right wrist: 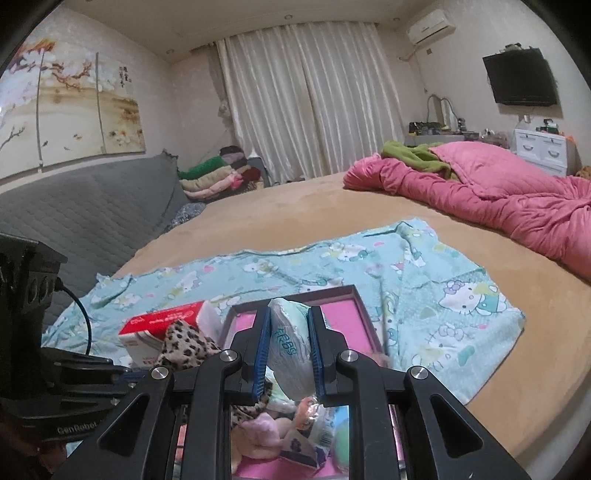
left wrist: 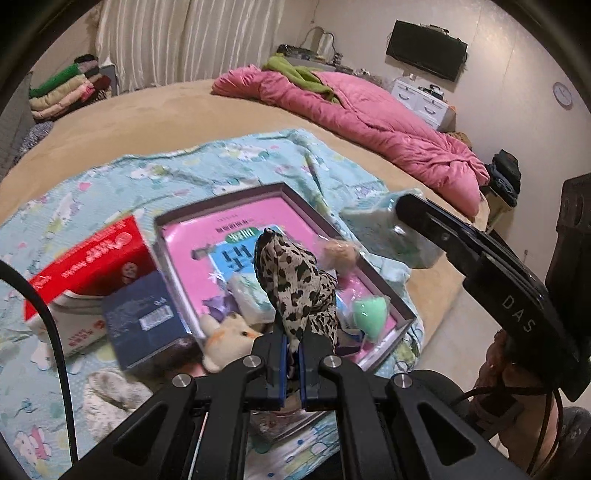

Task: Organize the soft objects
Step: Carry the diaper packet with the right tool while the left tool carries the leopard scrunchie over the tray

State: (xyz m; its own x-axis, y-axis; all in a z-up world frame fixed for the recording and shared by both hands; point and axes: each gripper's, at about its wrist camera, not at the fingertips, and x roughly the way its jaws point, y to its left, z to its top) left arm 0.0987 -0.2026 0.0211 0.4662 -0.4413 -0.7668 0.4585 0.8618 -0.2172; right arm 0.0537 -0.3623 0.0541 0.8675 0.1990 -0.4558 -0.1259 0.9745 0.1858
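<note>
I am pinching the leopard cloth [left wrist: 295, 291] tight in my left gripper [left wrist: 293, 354] at frame centre, above the pink tray [left wrist: 221, 210], and squeezing the tissue pack [right wrist: 290, 347] in my right gripper [right wrist: 290, 350]. The cloth's trailing folds are risking snagging the tray's toys.

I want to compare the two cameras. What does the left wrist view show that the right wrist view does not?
Only the left wrist view shows the wall clock, the dark blue box and the mint sponge. Only the right wrist view shows the wall painting and the air conditioner. Both show the leopard cloth in the left gripper, the pink tray, and the tissue pack in the right gripper.
</note>
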